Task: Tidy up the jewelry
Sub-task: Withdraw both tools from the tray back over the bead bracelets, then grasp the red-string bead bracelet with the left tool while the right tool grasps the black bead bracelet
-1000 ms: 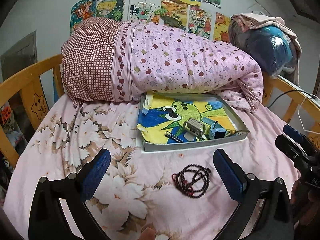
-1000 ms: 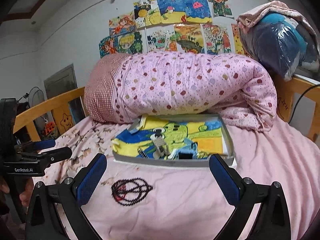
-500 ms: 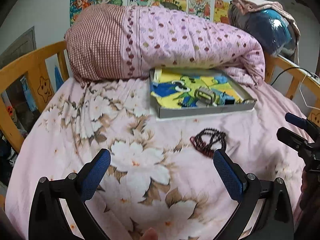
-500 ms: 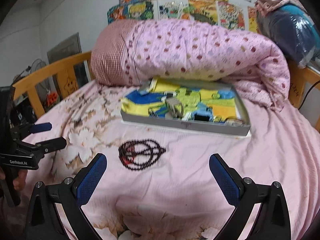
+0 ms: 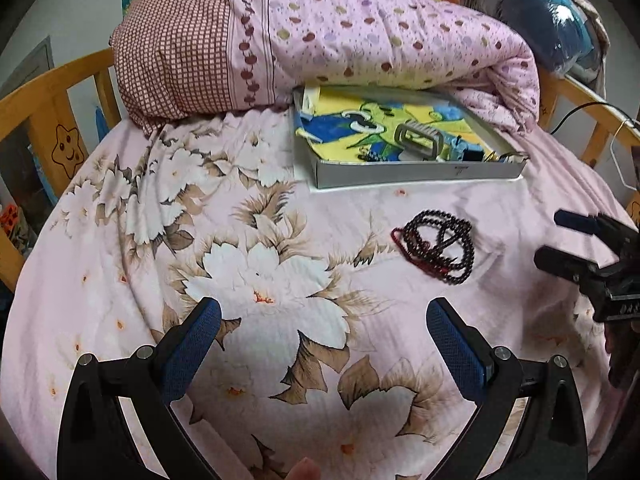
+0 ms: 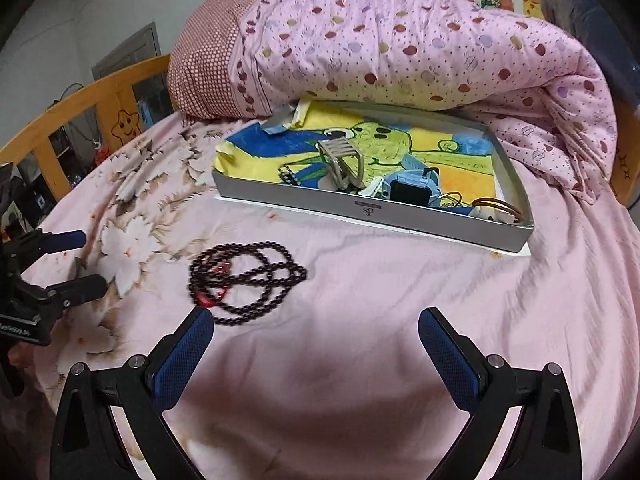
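A dark bead necklace (image 5: 438, 243) with a red clasp lies coiled on the pink bedsheet, in front of a shallow grey box (image 5: 416, 172) lined with a frog drawing. It also shows in the right wrist view (image 6: 244, 280), just ahead of my right gripper's left finger. The box (image 6: 372, 208) holds a beige metal watch band (image 6: 342, 162), a blue watch (image 6: 412, 188) and small bangles (image 6: 498, 208). My left gripper (image 5: 322, 344) is open and empty, low over the sheet, left of the necklace. My right gripper (image 6: 314, 348) is open and empty.
A rolled pink dotted quilt (image 5: 340, 36) lies behind the box. Wooden bed rails (image 5: 48, 120) run along both sides. A blue bag (image 5: 552, 28) sits at the back right. The other gripper shows at each view's edge (image 5: 592, 256) (image 6: 44, 276).
Both grippers have dropped lower and tilted down toward the sheet. The necklace now sits nearer my right gripper's left finger. Both stay open.
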{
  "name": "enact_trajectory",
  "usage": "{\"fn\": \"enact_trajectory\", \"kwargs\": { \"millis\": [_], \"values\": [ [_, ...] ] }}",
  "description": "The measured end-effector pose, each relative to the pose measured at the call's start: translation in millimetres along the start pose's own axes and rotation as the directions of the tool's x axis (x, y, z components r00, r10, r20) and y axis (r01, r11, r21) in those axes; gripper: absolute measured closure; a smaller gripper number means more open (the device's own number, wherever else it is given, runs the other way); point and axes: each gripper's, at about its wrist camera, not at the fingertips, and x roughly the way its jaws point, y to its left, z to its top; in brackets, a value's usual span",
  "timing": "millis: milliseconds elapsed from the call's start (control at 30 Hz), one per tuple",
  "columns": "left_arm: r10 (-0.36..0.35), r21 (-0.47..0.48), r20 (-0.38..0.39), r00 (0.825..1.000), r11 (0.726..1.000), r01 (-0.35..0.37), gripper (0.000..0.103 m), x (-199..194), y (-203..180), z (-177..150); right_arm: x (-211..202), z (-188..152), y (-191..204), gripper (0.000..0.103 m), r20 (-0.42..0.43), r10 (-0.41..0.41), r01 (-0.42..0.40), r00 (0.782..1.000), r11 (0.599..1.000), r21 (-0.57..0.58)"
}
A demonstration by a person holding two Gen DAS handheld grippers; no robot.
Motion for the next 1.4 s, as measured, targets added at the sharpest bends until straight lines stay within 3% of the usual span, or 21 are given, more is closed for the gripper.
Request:
{"fn": "enact_trajectory", "kwargs": {
  "millis": [367,667,800,900,1033,1167,1400],
  "values": [
    [0.035,0.010,-0.055,0.998,0.999,-0.034,0.003,26,-4,5,25,-1,-15,0.000,-0.035,0.002,-0.003,0.999,1.000,-0.023],
    [-0.014,-0.050,-0.085,0.996,0.999,0.010,0.003,46,1,20,33,5,-22,0.000,0.012,0.026,-0.026,1.000,1.000,-0.010],
    [0.005,-0.031,-0.085,0.996,0.999,-0.007,0.003,58,1,30,39,11,-29,0.002,0.029,0.051,-0.051,0.998,0.999,0.015],
    [0.008,-0.011,-0.078,0.997,1.000,-0.009,0.003,64,0,38,45,16,-33,0.009,0.034,0.080,-0.080,0.996,0.997,0.019],
    [-0.008,0.033,-0.085,0.996,0.999,0.011,0.004,76,-5,46,58,25,-35,0.029,0.028,0.110,-0.110,0.994,0.994,0.012],
    [0.010,0.107,-0.118,0.993,0.994,0.002,0.014,92,-12,50,70,31,-32,0.049,0.001,0.137,-0.137,0.991,0.990,-0.015],
    [0.003,0.129,-0.135,0.991,0.992,0.014,0.018,101,-13,52,71,26,-17,0.061,-0.048,0.179,-0.183,0.983,0.978,-0.102]
  ]
}}
